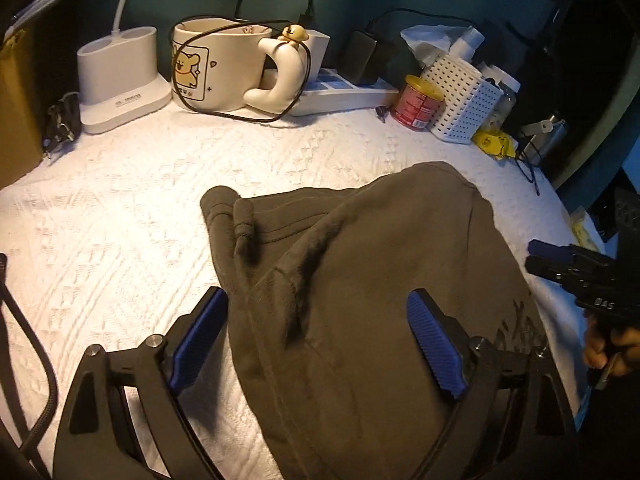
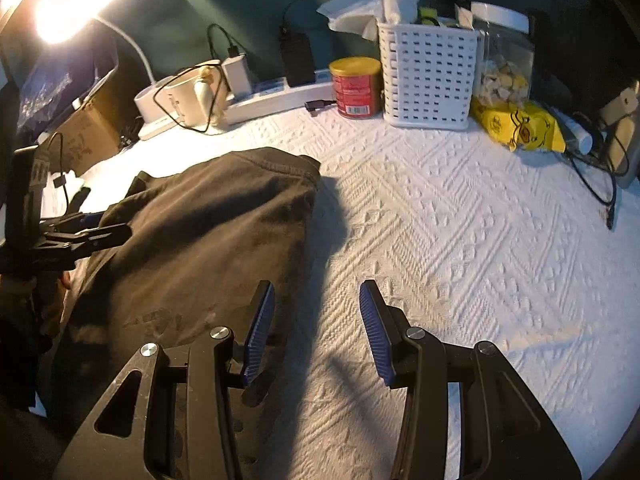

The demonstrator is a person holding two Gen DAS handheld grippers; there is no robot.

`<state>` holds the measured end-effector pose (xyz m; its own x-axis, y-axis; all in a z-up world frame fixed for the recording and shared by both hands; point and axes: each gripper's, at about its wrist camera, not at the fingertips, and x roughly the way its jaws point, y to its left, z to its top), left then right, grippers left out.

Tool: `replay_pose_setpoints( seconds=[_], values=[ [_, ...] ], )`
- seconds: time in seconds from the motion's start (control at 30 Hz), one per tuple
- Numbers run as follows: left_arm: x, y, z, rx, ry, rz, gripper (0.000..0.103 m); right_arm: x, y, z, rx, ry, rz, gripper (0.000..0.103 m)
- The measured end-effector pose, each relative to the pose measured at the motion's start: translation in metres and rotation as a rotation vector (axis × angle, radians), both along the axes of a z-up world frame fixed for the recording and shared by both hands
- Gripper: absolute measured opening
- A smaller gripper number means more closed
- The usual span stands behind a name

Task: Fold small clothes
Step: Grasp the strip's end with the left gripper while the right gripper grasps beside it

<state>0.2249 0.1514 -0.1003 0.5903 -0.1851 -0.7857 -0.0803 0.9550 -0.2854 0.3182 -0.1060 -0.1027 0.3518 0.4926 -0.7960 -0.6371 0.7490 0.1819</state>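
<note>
The left gripper (image 1: 316, 336) hung nearest, its blue pads spread wide and clear of the cloth, with the garment (image 1: 360, 280) lying between and under them; nothing was clamped. The dark garment lay bunched on the white cover (image 1: 120, 240), near its front edge, well apart from the mug (image 1: 216, 68), can (image 2: 355, 86) and basket (image 2: 428, 76) lined up along the back wall, which probably left the middle free for folding. The right gripper (image 2: 318, 332) stood released too, straddling the garment's right edge: one pad over cloth, the other over bare cover. That looked like a placement for taking the edge next.
</note>
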Motion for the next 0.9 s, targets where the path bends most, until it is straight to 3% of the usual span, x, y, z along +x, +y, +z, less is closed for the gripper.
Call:
replay_pose_setpoints(
  seconds=[0.2, 0.47, 0.53, 0.67, 0.8, 0.9],
  values=[
    [0.01, -0.022, 0.002, -0.059, 0.01, -0.124, 0.091, 0.01, 0.008, -0.004, 0.048, 0.02, 0.01, 0.047],
    [0.012, -0.035, 0.001, 0.0, -0.012, -0.163, 0.089, 0.022, 0.027, -0.011, 0.051, 0.028, 0.028, 0.047],
    [0.011, -0.04, 0.001, 0.047, -0.026, -0.184, 0.076, 0.026, 0.031, -0.012, 0.053, 0.03, 0.029, 0.047],
    [0.013, -0.046, -0.001, 0.095, -0.044, -0.187, 0.066, 0.033, 0.04, -0.014, 0.075, 0.056, 0.053, 0.047],
    [0.011, -0.054, -0.003, 0.102, -0.069, -0.181, 0.044, 0.035, 0.054, -0.018, 0.085, 0.087, 0.089, 0.048],
    [0.011, -0.056, -0.003, 0.093, -0.08, -0.177, 0.034, 0.029, 0.063, -0.017, 0.085, 0.055, 0.108, 0.058]
  ],
)
